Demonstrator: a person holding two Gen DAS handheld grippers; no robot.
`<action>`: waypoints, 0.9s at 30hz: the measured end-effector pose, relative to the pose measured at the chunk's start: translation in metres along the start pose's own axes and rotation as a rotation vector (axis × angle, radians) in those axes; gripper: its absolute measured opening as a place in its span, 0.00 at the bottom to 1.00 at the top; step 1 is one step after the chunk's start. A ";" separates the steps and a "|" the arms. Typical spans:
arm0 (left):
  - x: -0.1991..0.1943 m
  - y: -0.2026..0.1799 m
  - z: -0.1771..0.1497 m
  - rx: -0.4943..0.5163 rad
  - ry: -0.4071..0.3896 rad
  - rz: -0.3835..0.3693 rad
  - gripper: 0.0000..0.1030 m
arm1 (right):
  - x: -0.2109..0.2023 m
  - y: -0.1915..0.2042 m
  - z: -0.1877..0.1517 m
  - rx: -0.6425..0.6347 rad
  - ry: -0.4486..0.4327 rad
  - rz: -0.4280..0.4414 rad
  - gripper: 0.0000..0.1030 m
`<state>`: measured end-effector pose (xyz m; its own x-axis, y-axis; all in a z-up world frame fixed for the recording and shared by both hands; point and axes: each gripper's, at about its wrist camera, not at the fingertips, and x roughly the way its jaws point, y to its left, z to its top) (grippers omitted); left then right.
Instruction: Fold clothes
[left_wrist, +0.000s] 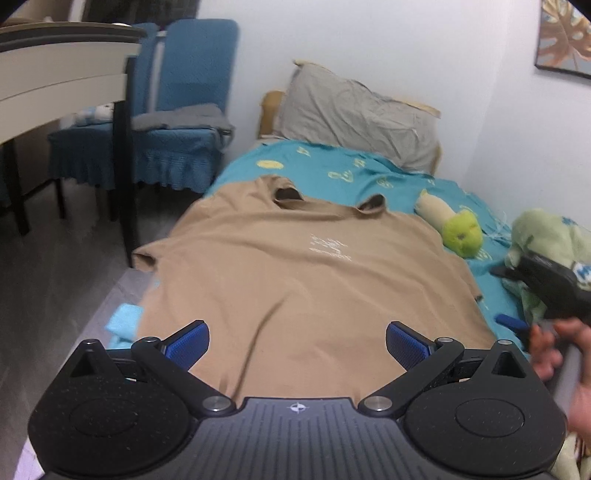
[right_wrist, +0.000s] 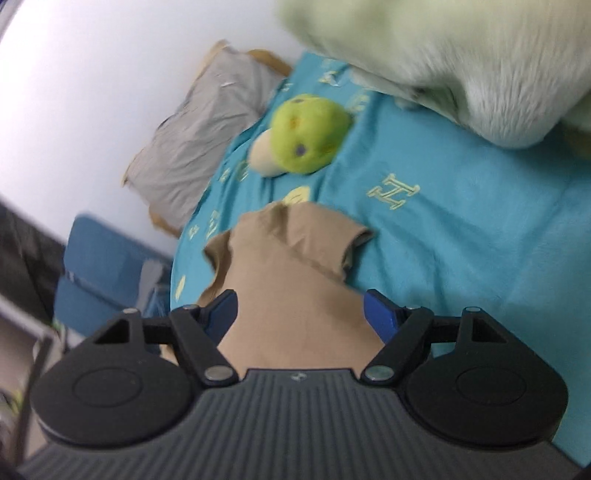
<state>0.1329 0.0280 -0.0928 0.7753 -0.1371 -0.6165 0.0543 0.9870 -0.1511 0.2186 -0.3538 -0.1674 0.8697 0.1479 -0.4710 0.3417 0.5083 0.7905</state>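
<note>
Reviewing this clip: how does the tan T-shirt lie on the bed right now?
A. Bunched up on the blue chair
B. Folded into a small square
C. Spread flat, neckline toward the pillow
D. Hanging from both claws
C: the tan T-shirt lies spread on the teal bedsheet, neckline toward the grey pillow, with both claws open and empty.

Light is soft, even, fairly dim indoor light with a cool cast; no hard shadows or glare, only faint shading under the wrinkled grey pillow (left_wrist: 354, 122) and along the folds of the spread tan cotton T-shirt (left_wrist: 295, 288). Left wrist view is mostly sharp, though the black gripper (left_wrist: 546, 284) at the right edge is smeared, and fisheye curvature bends the white tabletop edge (left_wrist: 55, 74) at upper left, with dark vignette in the corners. Right wrist view is tilted and motion-blurred throughout: the pale green fuzzy plush (right_wrist: 461, 62) at upper right is a soft smear, and the round lime-green plush toy (right_wrist: 306, 136) lacks crisp edges.
</note>
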 end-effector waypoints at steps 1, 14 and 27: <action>0.007 -0.002 0.000 0.013 0.013 -0.003 1.00 | 0.009 -0.006 0.004 0.042 -0.002 0.006 0.75; 0.065 -0.010 -0.006 0.022 0.095 -0.057 0.99 | 0.059 0.007 0.024 -0.090 -0.095 -0.035 0.10; 0.053 0.000 0.002 0.003 0.029 -0.040 0.99 | 0.025 0.028 0.029 -0.261 -0.163 0.028 0.10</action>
<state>0.1747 0.0205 -0.1239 0.7540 -0.1787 -0.6321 0.0865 0.9809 -0.1740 0.2605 -0.3609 -0.1459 0.9301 0.0378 -0.3653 0.2322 0.7101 0.6647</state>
